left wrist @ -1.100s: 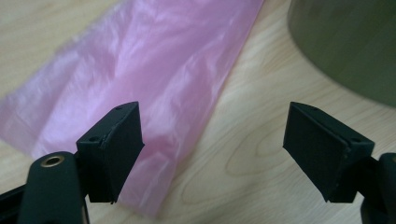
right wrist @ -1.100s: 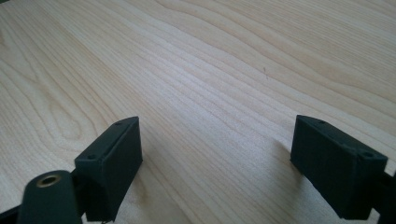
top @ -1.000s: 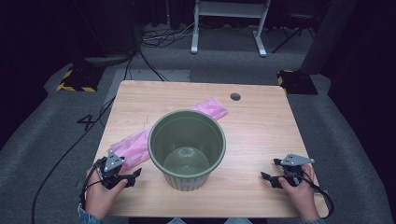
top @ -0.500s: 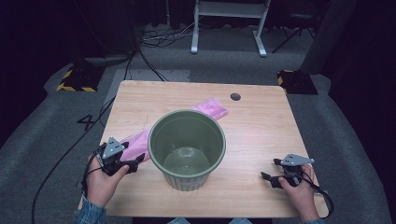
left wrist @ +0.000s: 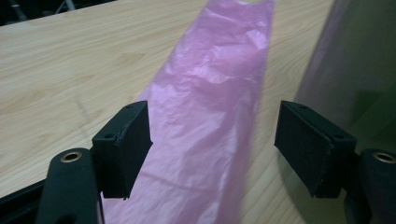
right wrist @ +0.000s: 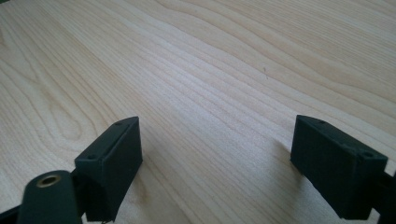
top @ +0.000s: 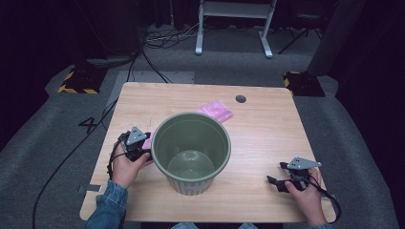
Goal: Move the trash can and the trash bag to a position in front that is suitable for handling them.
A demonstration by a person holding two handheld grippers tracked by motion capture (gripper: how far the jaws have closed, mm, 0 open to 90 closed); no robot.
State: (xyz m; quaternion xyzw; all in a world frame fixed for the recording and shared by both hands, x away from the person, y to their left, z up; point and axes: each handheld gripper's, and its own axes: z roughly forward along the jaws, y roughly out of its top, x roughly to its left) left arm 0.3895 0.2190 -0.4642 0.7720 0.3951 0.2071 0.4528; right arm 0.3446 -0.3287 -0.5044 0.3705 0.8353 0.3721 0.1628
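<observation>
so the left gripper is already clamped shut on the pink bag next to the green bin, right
Not quite. The left gripper is at the pink bag beside the green bin, but it is open, not clamped: the left gripper view shows both jaws standing apart with the bag lying flat between them, though they have just been closing a little.

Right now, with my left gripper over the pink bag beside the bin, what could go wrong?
1. The pink bag lies flat on the table; the left gripper, jaws just narrowing but still apart, may scrape wood and pinch nothing.
2. The green bin stands close beside that gripper; a sideways move could shove it.
</observation>
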